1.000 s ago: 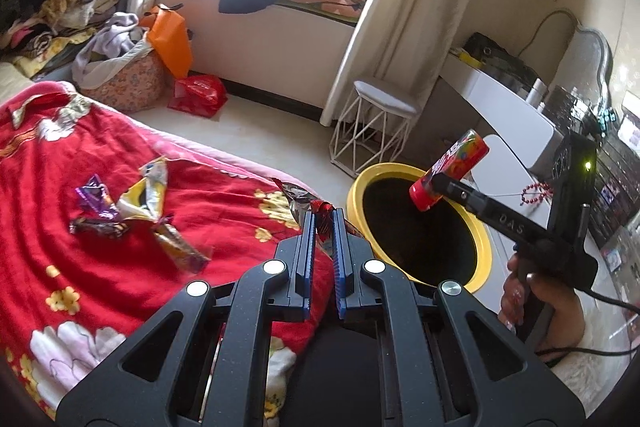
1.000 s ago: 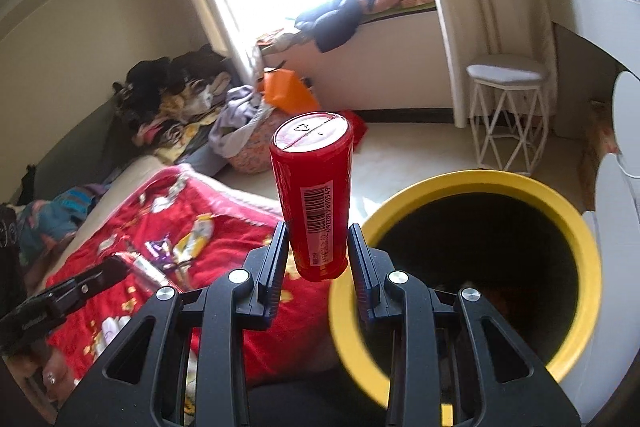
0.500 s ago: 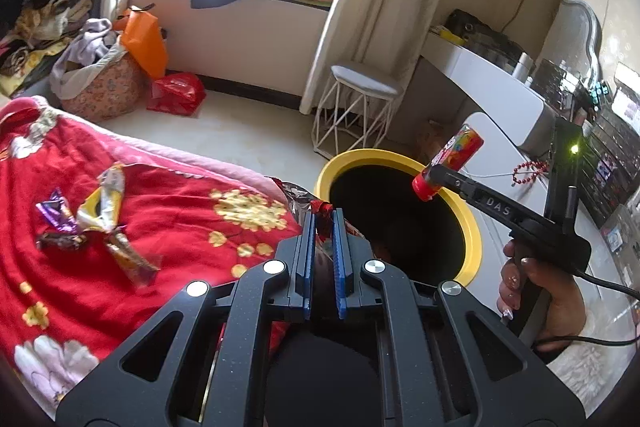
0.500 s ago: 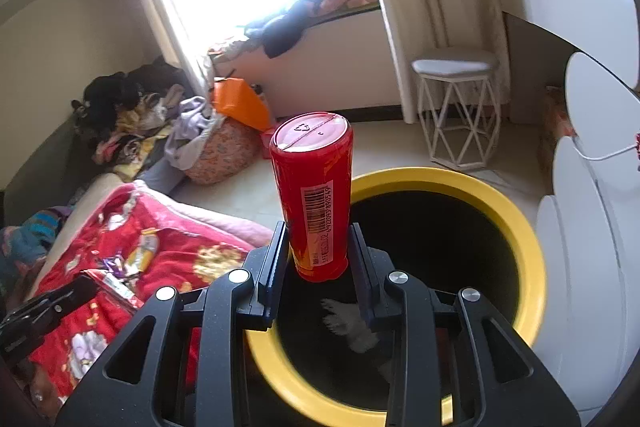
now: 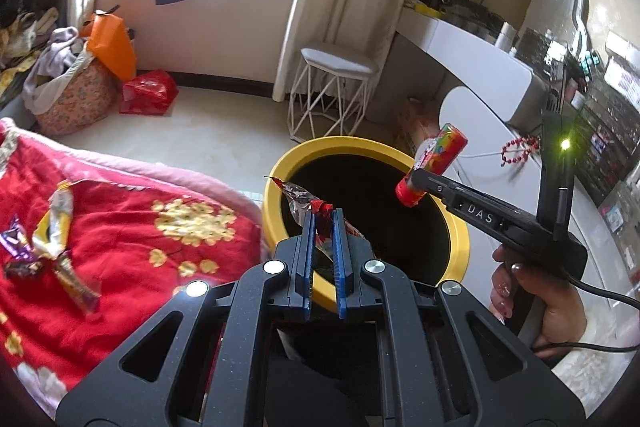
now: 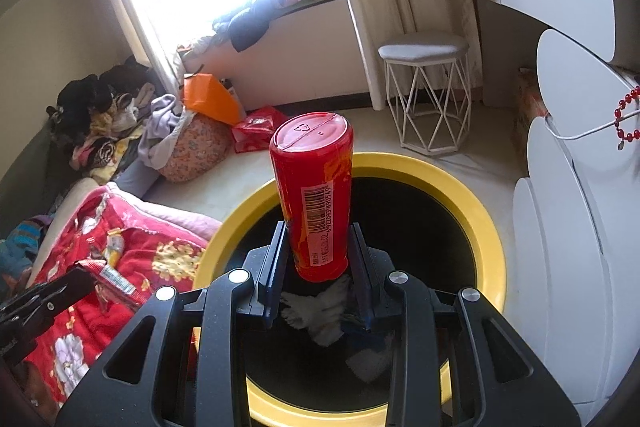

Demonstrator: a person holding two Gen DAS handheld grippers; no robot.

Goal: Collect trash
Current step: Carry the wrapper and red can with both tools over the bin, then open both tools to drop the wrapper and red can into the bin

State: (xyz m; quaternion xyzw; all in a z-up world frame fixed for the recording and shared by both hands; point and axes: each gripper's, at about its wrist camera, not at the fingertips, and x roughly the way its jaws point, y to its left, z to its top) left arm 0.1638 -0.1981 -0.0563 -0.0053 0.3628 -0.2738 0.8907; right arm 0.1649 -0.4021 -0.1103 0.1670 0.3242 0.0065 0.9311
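- Bed [image 5: 120, 227] with red floral blanket sits left of the bin; blanket edge just beside the bin's wall.
- Yellow-rimmed trash bin [image 5: 460, 239] with black inside stands on the floor between the bed and the white worktop [image 5: 480, 75]. White crumpled paper [image 6: 320, 311] lies inside it.
- White wire-frame stool [image 5: 336, 91] stands behind the bin, by the curtain.
- Right tool [image 6: 318, 259]: fingers clamped on a red snack canister [image 6: 314, 195], one pad on each side of its lower part. Canister is upright in the right wrist view, lid end up, barcode facing the camera, held over the bin opening. From the left wrist view it shows tilted, above the bin's far right rim.
- A hand [image 5: 552, 311] grips the right tool's handle, cable trailing off it.
- Left tool [image 5: 323, 227]: fingers together, pinching a crinkled red-and-silver wrapper [image 5: 304, 197]. Wrapper sticks up and left past the fingertips, over the bin's near left rim.
- Loose candy wrappers [image 5: 52, 243] lie on the blanket, well apart from the bin.
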